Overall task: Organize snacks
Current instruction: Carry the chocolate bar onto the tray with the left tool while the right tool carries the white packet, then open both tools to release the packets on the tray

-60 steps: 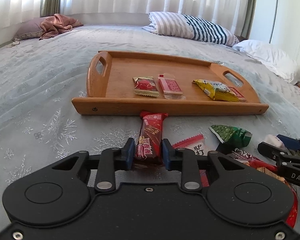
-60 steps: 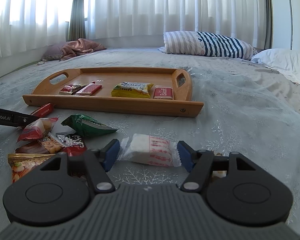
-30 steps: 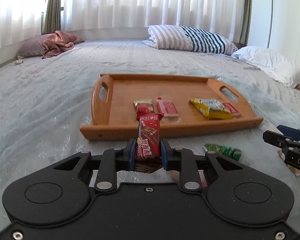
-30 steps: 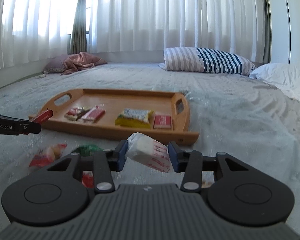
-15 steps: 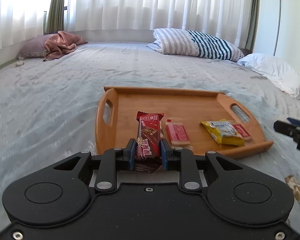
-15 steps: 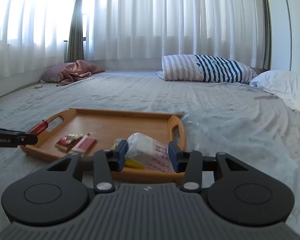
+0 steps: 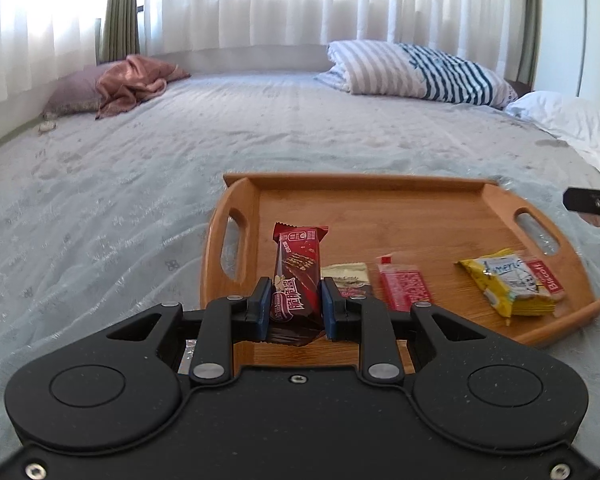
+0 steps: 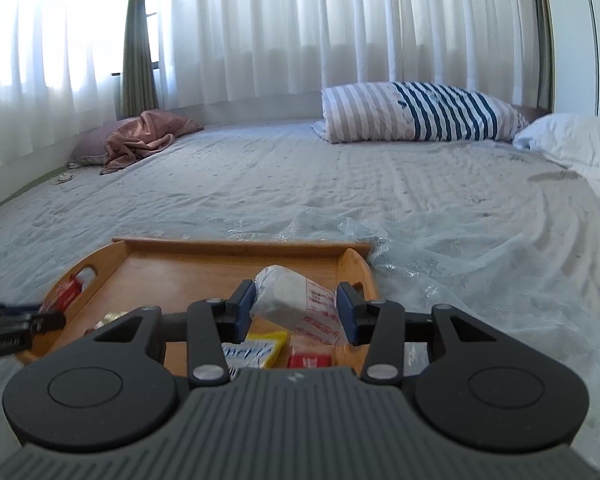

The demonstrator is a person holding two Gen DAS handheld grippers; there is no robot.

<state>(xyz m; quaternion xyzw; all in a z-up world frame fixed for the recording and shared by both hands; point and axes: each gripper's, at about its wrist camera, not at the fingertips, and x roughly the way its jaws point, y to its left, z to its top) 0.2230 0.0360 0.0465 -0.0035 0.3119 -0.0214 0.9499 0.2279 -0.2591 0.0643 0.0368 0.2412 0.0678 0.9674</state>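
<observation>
A home bedroom: wide bed, striped pillow, sheer curtains.

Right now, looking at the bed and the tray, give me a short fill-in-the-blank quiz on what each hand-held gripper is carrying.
1. The left hand-held gripper is shut on a dark ____ snack bar.
2. The right hand-held gripper is shut on a ____ packet.
3. The yellow packet lies in a ____ tray.
4. The tray rests on a ____.

Missing words: red; white; wooden; bed

Striped pillow, pink blanket, white curtains bkgd.
</observation>
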